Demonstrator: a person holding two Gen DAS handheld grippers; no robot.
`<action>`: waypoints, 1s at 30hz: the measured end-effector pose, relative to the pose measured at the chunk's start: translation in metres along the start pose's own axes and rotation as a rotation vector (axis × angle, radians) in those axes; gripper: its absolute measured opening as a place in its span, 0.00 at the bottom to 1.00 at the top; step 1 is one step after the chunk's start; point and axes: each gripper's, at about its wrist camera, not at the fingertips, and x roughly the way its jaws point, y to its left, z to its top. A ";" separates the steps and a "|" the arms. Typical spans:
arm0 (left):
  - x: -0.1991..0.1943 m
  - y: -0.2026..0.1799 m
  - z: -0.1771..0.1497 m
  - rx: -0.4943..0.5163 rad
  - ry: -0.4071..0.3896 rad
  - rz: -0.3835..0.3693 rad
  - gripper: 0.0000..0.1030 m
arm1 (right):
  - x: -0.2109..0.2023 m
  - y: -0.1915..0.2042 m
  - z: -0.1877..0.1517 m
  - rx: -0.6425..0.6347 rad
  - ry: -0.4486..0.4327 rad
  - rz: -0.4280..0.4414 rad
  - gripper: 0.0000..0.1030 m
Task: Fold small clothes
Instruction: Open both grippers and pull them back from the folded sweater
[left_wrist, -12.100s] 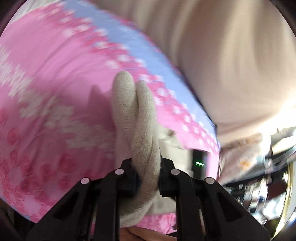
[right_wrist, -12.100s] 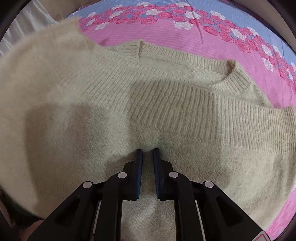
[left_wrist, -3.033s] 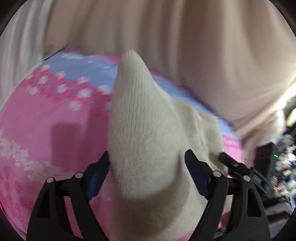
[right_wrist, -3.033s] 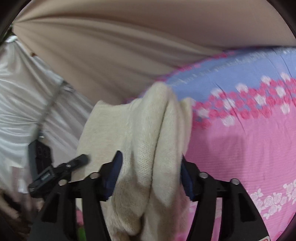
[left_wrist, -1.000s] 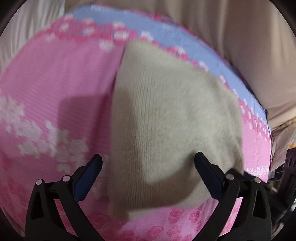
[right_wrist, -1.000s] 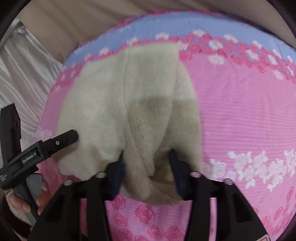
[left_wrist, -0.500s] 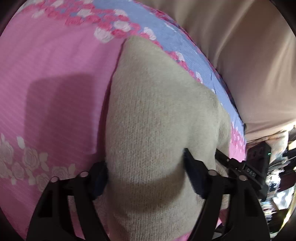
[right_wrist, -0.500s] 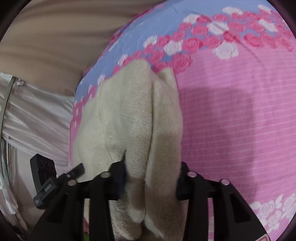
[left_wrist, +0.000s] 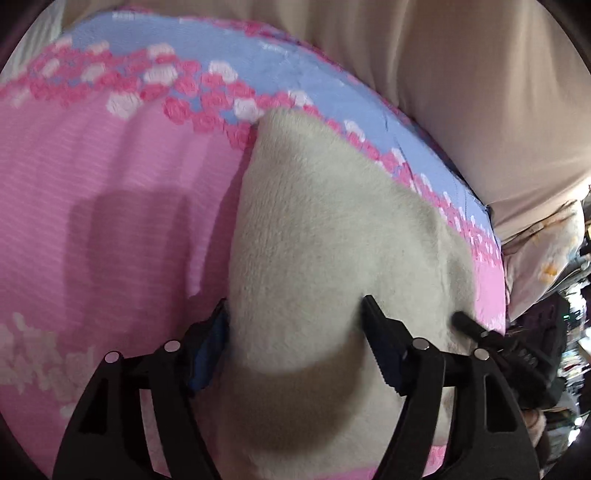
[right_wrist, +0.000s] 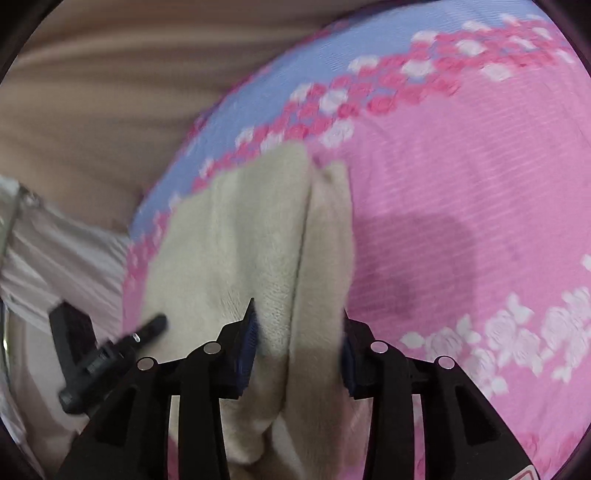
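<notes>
A folded cream knit sweater (left_wrist: 325, 236) lies on the pink flowered bed sheet (left_wrist: 110, 192). My left gripper (left_wrist: 295, 321) is shut on the sweater's left end, with thick folded cloth bulging between its fingers. My right gripper (right_wrist: 299, 321) is shut on the sweater's (right_wrist: 251, 236) right end, where two stacked folds show. Each gripper appears in the other's view: the right one at the right edge of the left wrist view (left_wrist: 480, 336), the left one at the lower left of the right wrist view (right_wrist: 107, 350).
The sheet's blue border with pink and white roses (right_wrist: 295, 81) runs along the far edge. A beige curtain (left_wrist: 461, 74) hangs behind the bed. White cloth (right_wrist: 44, 258) hangs at the left. Dark clutter (left_wrist: 569, 295) sits past the bed's right end.
A second ago both grippers were wider around the flat sweater. They have closed on its two ends, and the views have tilted up slightly.
</notes>
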 end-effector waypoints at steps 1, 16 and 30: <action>-0.011 -0.004 -0.002 0.019 -0.023 0.012 0.66 | -0.016 0.011 0.000 -0.048 -0.037 0.007 0.26; -0.057 -0.064 -0.049 0.232 -0.154 0.274 0.92 | -0.053 0.059 -0.033 -0.286 -0.071 -0.183 0.18; -0.085 -0.104 -0.087 0.327 -0.205 0.312 0.93 | -0.065 0.080 -0.094 -0.302 -0.145 -0.272 0.34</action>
